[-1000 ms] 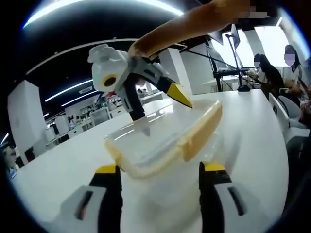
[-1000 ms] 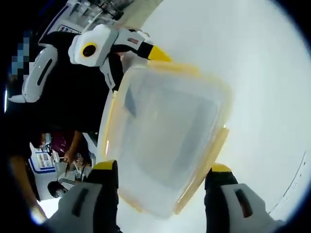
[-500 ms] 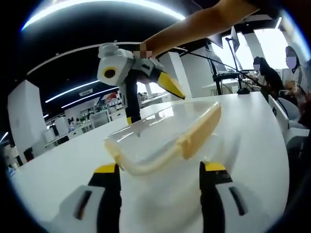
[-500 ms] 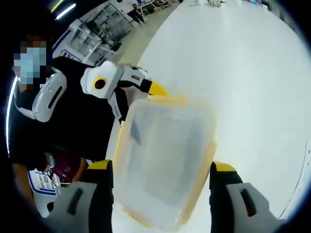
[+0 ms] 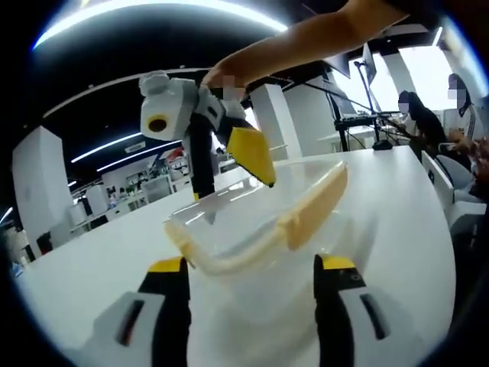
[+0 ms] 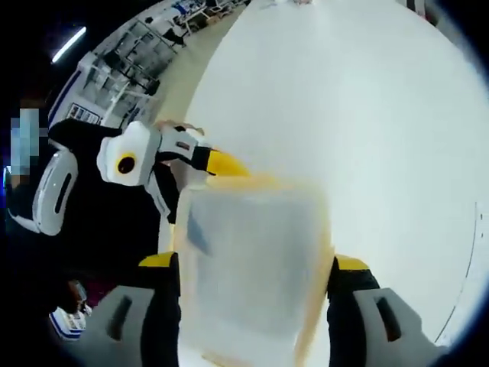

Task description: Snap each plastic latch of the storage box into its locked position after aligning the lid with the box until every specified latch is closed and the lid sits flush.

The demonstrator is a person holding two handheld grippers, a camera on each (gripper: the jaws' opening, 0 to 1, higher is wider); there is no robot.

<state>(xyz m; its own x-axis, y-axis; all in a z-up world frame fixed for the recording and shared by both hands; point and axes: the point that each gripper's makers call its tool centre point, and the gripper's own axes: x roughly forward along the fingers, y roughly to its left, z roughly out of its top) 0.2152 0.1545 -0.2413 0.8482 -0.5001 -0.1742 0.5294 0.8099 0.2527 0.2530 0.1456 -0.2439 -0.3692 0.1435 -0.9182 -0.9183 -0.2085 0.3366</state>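
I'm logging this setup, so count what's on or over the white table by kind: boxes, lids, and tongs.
Box: 1
Lid: 1
Tongs: 2, the left tongs and the right tongs
Total: 4

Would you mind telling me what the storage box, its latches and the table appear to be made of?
Storage box: likely clear, glossy plastic, since the table shows through its lid. Latch: opaque pale-yellow plastic, matte-looking. Table: smooth white surface with a soft sheen, perhaps laminate; the pictures cannot settle that.
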